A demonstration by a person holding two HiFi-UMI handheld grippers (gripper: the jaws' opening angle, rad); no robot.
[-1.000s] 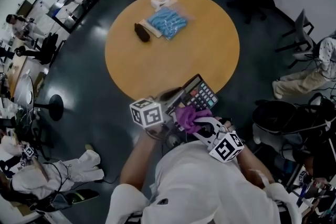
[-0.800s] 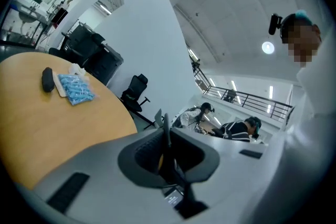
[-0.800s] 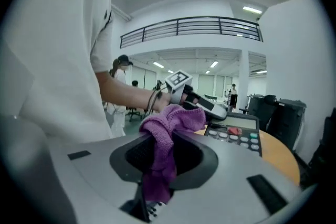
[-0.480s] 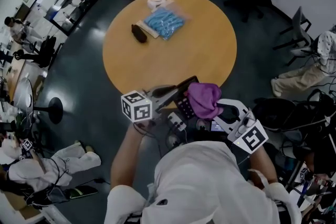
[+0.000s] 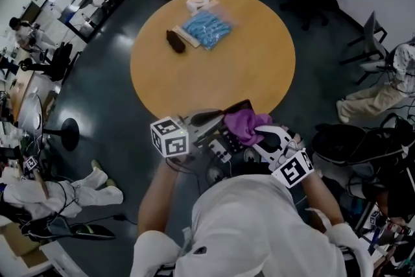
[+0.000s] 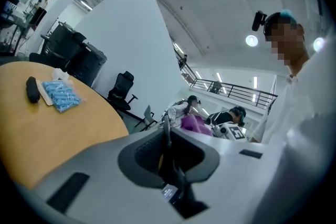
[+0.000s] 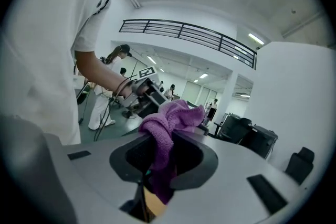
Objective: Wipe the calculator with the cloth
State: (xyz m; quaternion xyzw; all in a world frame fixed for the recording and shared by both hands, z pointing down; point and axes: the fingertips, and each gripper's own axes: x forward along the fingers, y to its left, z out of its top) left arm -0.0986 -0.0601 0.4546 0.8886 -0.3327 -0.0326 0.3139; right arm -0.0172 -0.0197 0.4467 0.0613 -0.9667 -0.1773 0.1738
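The calculator (image 5: 237, 106) is held edge-on at lower centre of the head view, by the near rim of the round surface (image 5: 214, 74), pinched in the left tool (image 5: 211, 119). Just right of it, the purple cloth (image 5: 246, 124) is bunched against it, clamped in the right tool (image 5: 262, 133). A blue packet (image 5: 206, 28) lies on the surface at upper centre.

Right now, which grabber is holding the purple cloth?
The right gripper: the purple cloth is pinched between its jaws and bunches out in front. The left gripper grips the calculator by its edge instead.
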